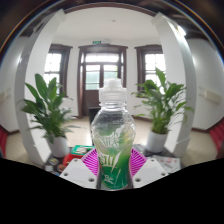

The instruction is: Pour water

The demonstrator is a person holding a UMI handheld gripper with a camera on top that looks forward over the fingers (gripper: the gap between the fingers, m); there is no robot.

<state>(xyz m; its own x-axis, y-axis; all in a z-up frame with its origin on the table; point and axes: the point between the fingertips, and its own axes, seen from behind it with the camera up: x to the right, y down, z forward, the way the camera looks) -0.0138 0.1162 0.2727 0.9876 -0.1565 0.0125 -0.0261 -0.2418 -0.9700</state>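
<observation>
The gripper (110, 166) is clamped on the water bottle (112, 135), both pink pads (92, 160) pressing its lower body. The bottle stands upright and capped, held so to prevent spillage before pouring. Potted plants (45, 105) flank the bottle, beyond it.

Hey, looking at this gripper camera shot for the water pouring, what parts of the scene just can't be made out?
- Gripper: in the gripper view only the pink pads beside the bottle show; whether they press on it cannot be told.
- Bottle base: cut off below, between the fingers.
- Bottle label: print too small to read.
- A cup or other vessel to pour into: none in view.
- Left potted plant: its pot is partly hidden by the finger.
</observation>
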